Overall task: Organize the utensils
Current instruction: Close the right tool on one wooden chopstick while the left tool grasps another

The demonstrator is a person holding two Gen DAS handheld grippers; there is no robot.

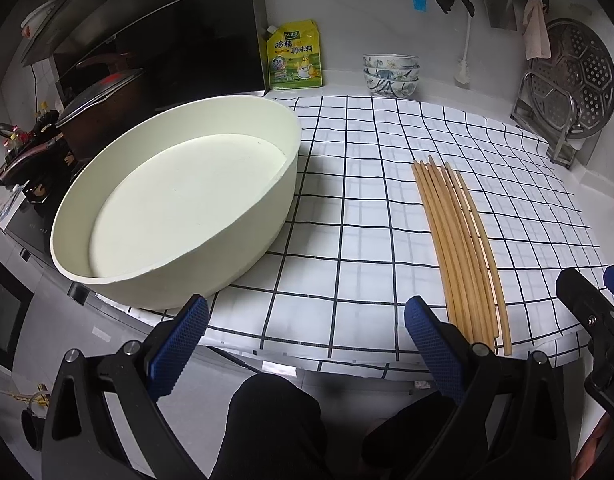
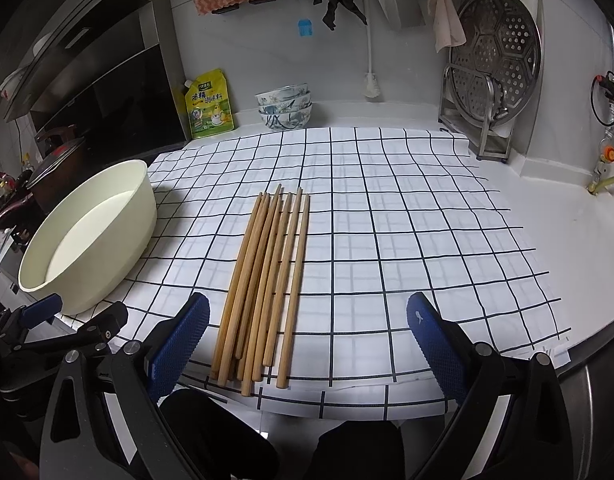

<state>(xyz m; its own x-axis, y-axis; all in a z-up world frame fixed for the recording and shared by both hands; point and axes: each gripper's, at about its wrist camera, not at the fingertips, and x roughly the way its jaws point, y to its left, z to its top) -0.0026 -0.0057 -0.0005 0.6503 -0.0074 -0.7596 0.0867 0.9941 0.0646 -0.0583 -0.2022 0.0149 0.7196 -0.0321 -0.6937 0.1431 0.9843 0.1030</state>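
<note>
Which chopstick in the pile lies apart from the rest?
The rightmost chopstick: a visible strip of checked cloth separates it from the other chopsticks, which touch or overlap in one bundle.

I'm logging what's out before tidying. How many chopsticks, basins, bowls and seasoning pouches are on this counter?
Light wooden chopsticks: 8 (they overlap, so 7 is possible)
Round cream basin: 1
Blue-and-white patterned bowls, stacked: 3
Yellow seasoning pouch: 1
Total: 13
</note>
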